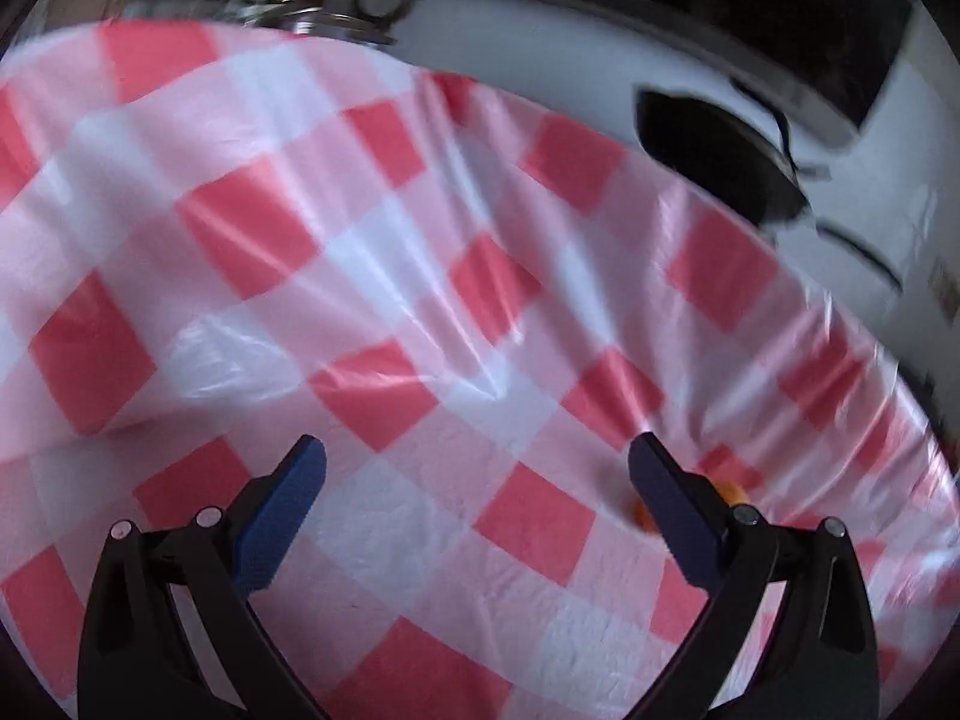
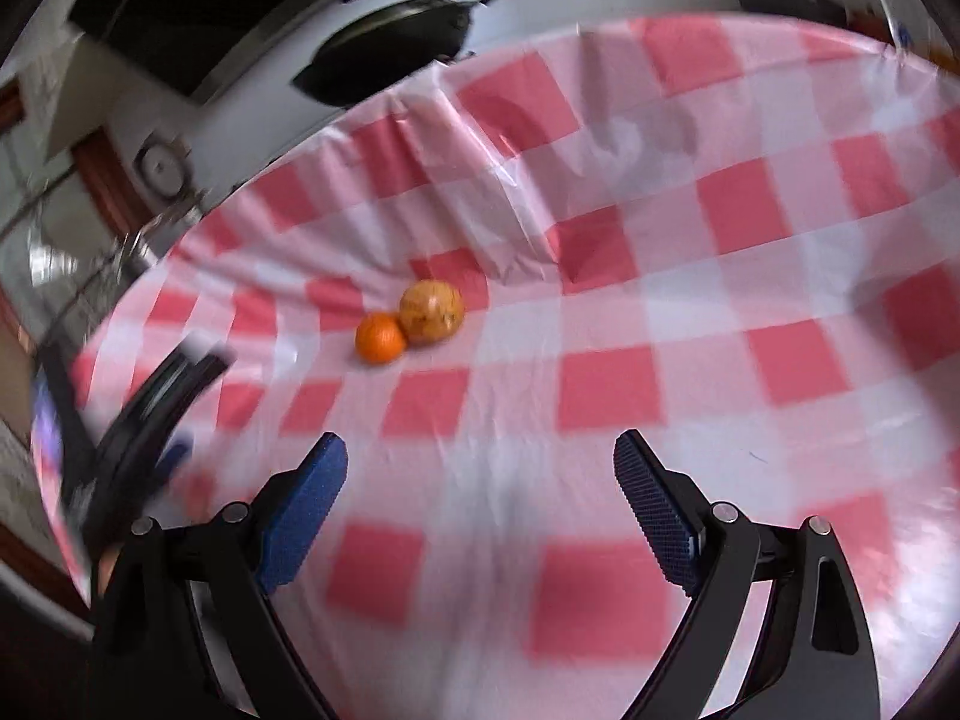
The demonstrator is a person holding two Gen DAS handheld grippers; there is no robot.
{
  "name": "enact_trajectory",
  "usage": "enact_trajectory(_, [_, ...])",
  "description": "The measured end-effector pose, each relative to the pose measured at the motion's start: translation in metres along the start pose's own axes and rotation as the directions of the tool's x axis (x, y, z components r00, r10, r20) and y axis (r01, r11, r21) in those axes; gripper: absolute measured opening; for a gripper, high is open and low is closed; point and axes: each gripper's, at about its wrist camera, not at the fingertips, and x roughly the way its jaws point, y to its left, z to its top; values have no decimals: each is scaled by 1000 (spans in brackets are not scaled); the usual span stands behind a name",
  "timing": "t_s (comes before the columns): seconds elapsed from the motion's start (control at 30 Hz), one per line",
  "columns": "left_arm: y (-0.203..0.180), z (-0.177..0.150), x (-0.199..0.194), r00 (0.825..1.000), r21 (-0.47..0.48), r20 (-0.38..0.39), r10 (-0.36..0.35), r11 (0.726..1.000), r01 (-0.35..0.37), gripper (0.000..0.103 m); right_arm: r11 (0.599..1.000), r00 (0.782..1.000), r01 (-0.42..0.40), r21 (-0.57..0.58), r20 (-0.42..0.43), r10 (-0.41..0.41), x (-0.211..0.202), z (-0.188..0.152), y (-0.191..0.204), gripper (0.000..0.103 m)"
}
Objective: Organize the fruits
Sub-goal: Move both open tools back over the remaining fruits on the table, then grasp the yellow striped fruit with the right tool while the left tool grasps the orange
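In the right wrist view a small orange [image 2: 379,337] lies touching a larger yellow-brown fruit [image 2: 431,311] on the red and white checked tablecloth [image 2: 600,396]. My right gripper [image 2: 480,468] is open and empty, above the cloth, nearer than the fruits. The left gripper shows as a dark blur at the left [image 2: 162,420] in that view. In the left wrist view my left gripper [image 1: 477,468] is open and empty; an orange fruit [image 1: 729,495] peeks out behind its right finger [image 1: 672,516].
A black frying pan [image 2: 396,39] sits beyond the table's far edge, also in the left wrist view [image 1: 714,150]. A clear plastic sheet [image 1: 234,354] lies on the cloth. The cloth is creased and raised towards the far edge.
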Motion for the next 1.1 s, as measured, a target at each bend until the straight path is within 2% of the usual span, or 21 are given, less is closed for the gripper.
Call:
enact_trajectory(0.13, [27, 9, -12, 995, -102, 73, 66, 993, -58, 101, 992, 1000, 0, 125, -24, 3, 55, 27, 17, 80])
enact_trajectory(0.23, [44, 14, -16, 988, -167, 105, 116, 981, -97, 101, 988, 999, 31, 151, -16, -29, 83, 42, 36, 75])
enact_trajectory(0.4, [61, 15, -11, 991, -254, 56, 122, 962, -104, 101, 973, 992, 128, 192, -15, -128, 122, 59, 49, 69])
enact_trajectory(0.47, [61, 14, -9, 992, -254, 39, 120, 961, -106, 101, 960, 983, 186, 208, -36, -183, 134, 61, 48, 67])
enact_trajectory(0.57, [59, 13, -10, 993, -244, 40, 111, 965, -98, 101, 953, 973, 230, 200, -53, -223, 146, 61, 47, 64])
enact_trajectory(0.63, [55, 12, -12, 993, -223, 50, 108, 970, -94, 101, 949, 963, 269, 165, -48, -265, 152, 64, 52, 63])
enact_trajectory(0.7, [50, 12, -14, 992, -196, 64, 108, 976, -94, 101, 943, 952, 307, 133, -60, -301, 158, 67, 56, 58])
enact_trajectory(0.77, [44, 11, -15, 991, -175, 74, 107, 980, -93, 101, 940, 940, 337, 55, -75, -333, 162, 68, 66, 51])
enact_trajectory(0.9, [38, 11, -13, 994, -139, 61, 94, 987, -85, 101, 952, 947, 306, 20, -103, -303, 150, 64, 61, 42])
enact_trajectory(0.97, [37, 9, -9, 996, -124, 35, 80, 989, -75, 101, 954, 948, 294, -54, -110, -298, 136, 56, 59, 42])
enact_trajectory(1.1, [26, 5, -9, 999, -60, 16, 43, 997, -42, 101, 976, 974, 208, -59, -82, -212, 99, 41, 34, 42])
